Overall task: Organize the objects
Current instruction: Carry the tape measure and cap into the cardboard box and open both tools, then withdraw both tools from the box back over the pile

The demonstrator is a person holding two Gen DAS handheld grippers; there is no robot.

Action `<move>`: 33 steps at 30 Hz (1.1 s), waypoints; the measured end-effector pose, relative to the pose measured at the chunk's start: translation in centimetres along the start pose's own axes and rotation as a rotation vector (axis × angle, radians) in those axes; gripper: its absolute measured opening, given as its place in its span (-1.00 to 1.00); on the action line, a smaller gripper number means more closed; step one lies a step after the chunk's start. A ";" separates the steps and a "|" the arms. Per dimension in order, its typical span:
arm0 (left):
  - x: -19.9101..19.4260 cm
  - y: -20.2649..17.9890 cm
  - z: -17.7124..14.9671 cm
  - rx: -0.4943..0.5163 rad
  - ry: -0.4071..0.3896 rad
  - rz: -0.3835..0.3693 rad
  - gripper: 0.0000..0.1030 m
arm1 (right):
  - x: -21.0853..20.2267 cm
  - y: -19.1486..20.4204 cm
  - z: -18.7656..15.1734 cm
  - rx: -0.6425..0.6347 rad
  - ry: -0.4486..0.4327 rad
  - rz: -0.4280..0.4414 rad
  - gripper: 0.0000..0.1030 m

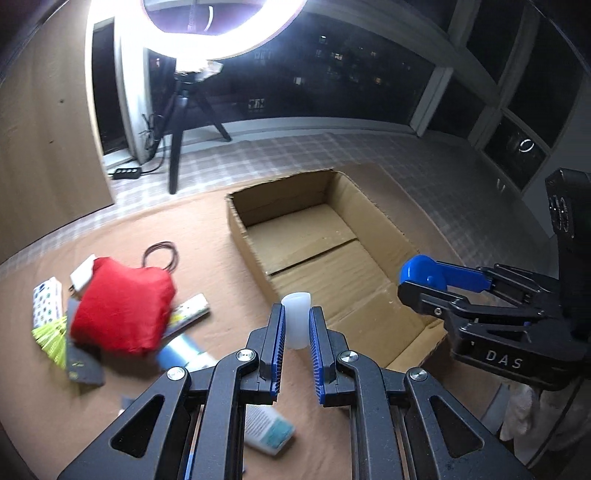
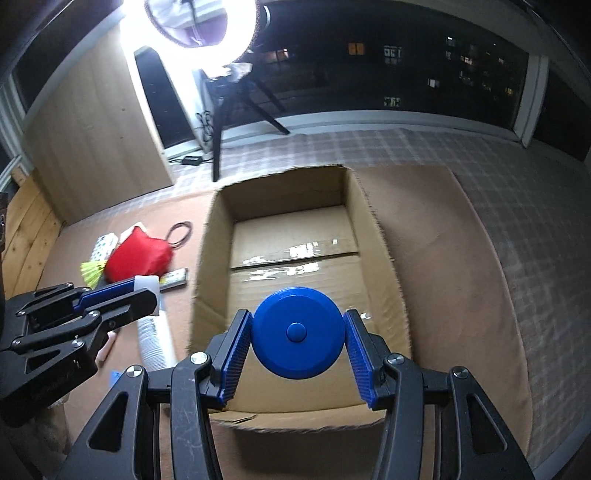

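Blue ribbed pads of the left tongs (image 1: 296,325) press from both sides on a small translucent white cylinder (image 1: 296,319), which stands upright between them with its rim above the fingertips. Blue too is the round disc with a centre button (image 2: 297,332) that the right tongs (image 2: 297,341) grasp by its edge, its flat face turned toward the camera.

Under the left tongs, nearest the camera, a white bottle with printed text and a teal band (image 1: 267,430) lies on the brown mat (image 1: 207,266). Left of these tongs sits a heap: a red fabric pouch (image 1: 122,304) on top of flat packets, with a yellow-green bristly thing (image 1: 51,334) sticking out at its left and a white packet with dots (image 1: 46,301) beyond that. Behind the pouch lies a coil of dark cord (image 1: 160,253).

Directly beneath and ahead of the right tongs stands an open cardboard box (image 2: 218,236), its taped bottom bare; the disc hangs above its near half. Seen from the left tongs, the box lies ahead and to the right, and the right tongs hold the disc over its right edge.

Past the box the mat ends at a checked floor covering (image 2: 517,206). Farther off a black tripod (image 1: 177,122) carries a bright ring light (image 1: 221,33), in front of dark windows.
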State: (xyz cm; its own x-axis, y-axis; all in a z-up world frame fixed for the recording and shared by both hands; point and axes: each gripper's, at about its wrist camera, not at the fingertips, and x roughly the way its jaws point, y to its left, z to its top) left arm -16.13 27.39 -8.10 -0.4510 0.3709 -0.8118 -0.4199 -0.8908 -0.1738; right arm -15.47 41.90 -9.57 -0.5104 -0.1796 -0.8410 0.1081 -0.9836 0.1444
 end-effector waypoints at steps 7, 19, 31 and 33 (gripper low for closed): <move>1.6 -1.4 1.0 0.019 0.007 -0.017 -0.22 | 0.2 -1.4 0.4 0.002 -0.006 -0.072 0.28; -1.2 3.3 -0.4 -0.040 -0.030 0.032 0.19 | -0.9 0.4 -0.3 0.061 -0.014 0.012 0.31; -6.1 16.6 -7.4 -0.224 -0.009 0.127 0.19 | -0.8 8.6 0.3 0.012 0.011 0.152 0.31; -6.5 18.8 -8.8 -0.255 0.003 0.144 0.17 | -0.4 10.1 -0.1 0.018 0.026 0.180 0.31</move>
State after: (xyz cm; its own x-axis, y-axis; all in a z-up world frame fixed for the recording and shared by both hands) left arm -14.15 5.96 -10.99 -0.4894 0.2357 -0.8396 -0.1403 -0.9715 -0.1910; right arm -14.07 32.07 -7.89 -0.4621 -0.3528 -0.8136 0.1803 -0.9357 0.3034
